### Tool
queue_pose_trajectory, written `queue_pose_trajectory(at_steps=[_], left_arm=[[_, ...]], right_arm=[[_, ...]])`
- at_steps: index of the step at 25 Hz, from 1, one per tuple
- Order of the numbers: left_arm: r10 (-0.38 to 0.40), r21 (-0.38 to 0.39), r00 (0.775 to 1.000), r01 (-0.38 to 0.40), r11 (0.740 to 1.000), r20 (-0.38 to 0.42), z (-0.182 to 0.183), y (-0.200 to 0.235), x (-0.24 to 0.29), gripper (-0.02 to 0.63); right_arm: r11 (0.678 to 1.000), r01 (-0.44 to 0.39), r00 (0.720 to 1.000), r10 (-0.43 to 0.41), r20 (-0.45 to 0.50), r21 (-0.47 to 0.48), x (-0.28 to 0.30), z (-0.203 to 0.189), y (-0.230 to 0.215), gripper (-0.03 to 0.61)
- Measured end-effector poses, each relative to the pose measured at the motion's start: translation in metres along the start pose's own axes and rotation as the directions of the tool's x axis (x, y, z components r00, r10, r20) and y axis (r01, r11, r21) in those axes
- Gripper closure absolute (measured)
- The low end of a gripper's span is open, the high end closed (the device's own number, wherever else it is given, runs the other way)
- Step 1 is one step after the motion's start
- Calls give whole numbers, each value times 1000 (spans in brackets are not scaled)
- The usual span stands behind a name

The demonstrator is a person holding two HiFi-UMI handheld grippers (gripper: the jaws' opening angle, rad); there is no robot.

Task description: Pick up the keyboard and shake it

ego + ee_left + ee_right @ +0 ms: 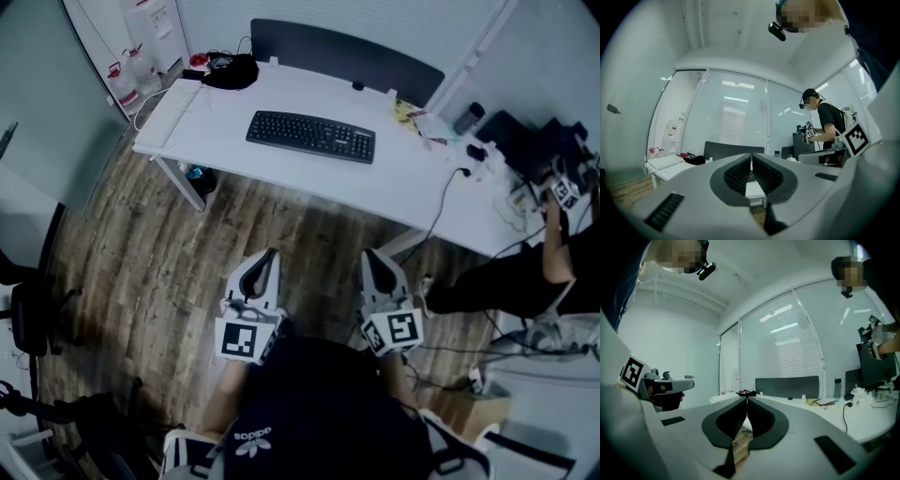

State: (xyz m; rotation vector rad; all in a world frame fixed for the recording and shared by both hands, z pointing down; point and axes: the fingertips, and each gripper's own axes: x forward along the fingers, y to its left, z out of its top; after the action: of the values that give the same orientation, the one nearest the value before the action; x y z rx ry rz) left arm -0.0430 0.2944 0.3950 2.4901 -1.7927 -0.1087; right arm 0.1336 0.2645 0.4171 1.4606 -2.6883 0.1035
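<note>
A black keyboard (pixel 311 137) lies flat on the white desk (pixel 244 159), far ahead of both grippers. My left gripper (pixel 270 253) and my right gripper (pixel 372 253) are held side by side over the wooden floor, well short of the desk, pointing toward it. Both are shut with nothing between the jaws. In the left gripper view my left gripper (pixel 751 159) shows its tips touching; the desk (pixel 665 165) appears beyond at the left. In the right gripper view my right gripper (pixel 746 401) is closed too, with the desk (pixel 862 420) stretching off to the right. The keyboard is hidden in both gripper views.
A dark partition (pixel 342 58) stands along the desk's far edge. A black bundle (pixel 230 72) sits at the far left corner, small items and a cable (pixel 441 202) at the right. Another person (pixel 525 272) with a gripper (pixel 562 192) stands at the right. An office chair (pixel 28 314) is at the left.
</note>
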Motion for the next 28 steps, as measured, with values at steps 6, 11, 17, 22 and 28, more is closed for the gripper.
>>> queue_pose_trajectory(at_steps=[6, 11, 17, 22, 28], left_arm=[[-14, 20, 1000, 14, 1000, 2, -1, 45, 27, 600], [-25, -4, 1000, 25, 1000, 3, -1, 63, 36, 600], [-20, 6, 1000, 20, 1000, -6, -1, 71, 50, 600], [-10, 11, 1000, 10, 1000, -10, -3, 83, 70, 600], [16, 0, 1000, -16, 1000, -27, -10, 98, 113, 600]], right_arm=[[999, 40, 999, -40, -14, 2, 34, -2, 12, 573], [998, 63, 998, -63, -22, 10, 52, -3, 12, 572], [997, 70, 997, -69, -27, 28, 62, -5, 7, 572], [997, 58, 997, -55, -49, 55, 84, -16, 2, 574], [998, 34, 998, -31, -54, 57, 129, -17, -28, 572]])
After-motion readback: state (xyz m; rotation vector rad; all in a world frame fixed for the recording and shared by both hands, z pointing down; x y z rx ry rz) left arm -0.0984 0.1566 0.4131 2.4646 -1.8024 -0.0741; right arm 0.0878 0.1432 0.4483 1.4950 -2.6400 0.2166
